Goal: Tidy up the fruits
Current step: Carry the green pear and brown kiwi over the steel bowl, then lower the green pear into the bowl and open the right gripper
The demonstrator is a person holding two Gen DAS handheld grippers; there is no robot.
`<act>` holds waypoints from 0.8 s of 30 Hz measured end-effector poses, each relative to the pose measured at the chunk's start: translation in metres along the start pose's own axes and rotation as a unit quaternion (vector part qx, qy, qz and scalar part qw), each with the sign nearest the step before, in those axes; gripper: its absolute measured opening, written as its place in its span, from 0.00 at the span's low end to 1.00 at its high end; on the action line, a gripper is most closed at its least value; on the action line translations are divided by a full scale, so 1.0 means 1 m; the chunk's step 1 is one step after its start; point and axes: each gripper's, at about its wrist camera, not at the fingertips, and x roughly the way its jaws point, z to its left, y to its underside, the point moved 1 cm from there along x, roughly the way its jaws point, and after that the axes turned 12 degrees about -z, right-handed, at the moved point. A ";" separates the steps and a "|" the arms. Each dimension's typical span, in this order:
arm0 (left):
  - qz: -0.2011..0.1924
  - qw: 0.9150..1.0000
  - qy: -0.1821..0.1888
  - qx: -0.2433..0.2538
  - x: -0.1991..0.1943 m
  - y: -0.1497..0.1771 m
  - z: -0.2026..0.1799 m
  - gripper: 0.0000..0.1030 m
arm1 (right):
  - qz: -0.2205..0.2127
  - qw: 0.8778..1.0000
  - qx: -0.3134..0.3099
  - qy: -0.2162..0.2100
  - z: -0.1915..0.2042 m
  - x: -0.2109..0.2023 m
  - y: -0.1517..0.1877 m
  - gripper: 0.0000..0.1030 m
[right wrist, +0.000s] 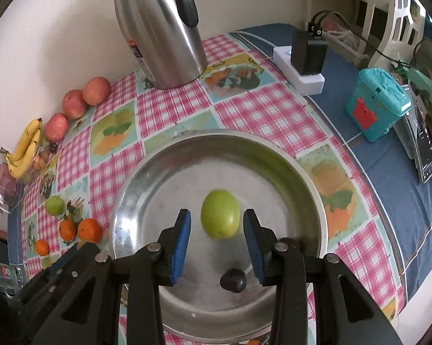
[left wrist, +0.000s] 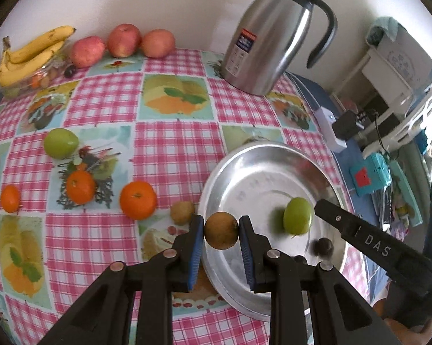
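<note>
My left gripper [left wrist: 221,226] is shut on a small round brown fruit [left wrist: 221,234], held just above the near left rim of the steel plate [left wrist: 244,149]. A green fruit [right wrist: 220,218] lies blurred in the plate [right wrist: 216,133] between the blue pads [right wrist: 183,231] of my right gripper [right wrist: 217,230]. There is a gap on each side, so it stands open. A dark plum-like fruit [right wrist: 233,280] lies nearer in the plate. In the left wrist view one black right finger [left wrist: 339,218] reaches in beside the green fruit [left wrist: 298,215].
On the checked cloth left of the plate lie three oranges [left wrist: 138,199], another green fruit [left wrist: 61,143] and a small brown fruit [left wrist: 182,212]. Apples [left wrist: 123,40] and bananas [left wrist: 32,51] line the wall. A steel jug [left wrist: 273,37] stands behind; a power strip [right wrist: 299,69] and teal box [right wrist: 376,106] sit right.
</note>
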 end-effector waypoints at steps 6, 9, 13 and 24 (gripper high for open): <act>0.027 0.999 -0.003 0.023 0.018 0.013 -0.011 0.26 | 0.010 1.000 0.000 -0.002 0.003 0.005 0.004 0.38; 0.036 0.999 -0.005 0.039 0.022 0.018 -0.018 0.26 | 0.011 1.000 0.001 -0.004 0.003 0.005 0.004 0.38; 0.042 0.998 -0.008 0.054 0.026 0.022 -0.024 0.26 | 0.011 1.000 0.004 -0.006 0.002 0.004 0.003 0.38; 0.055 0.996 -0.018 0.071 0.034 0.029 -0.027 0.26 | 0.018 1.000 0.005 -0.007 0.003 0.008 0.005 0.38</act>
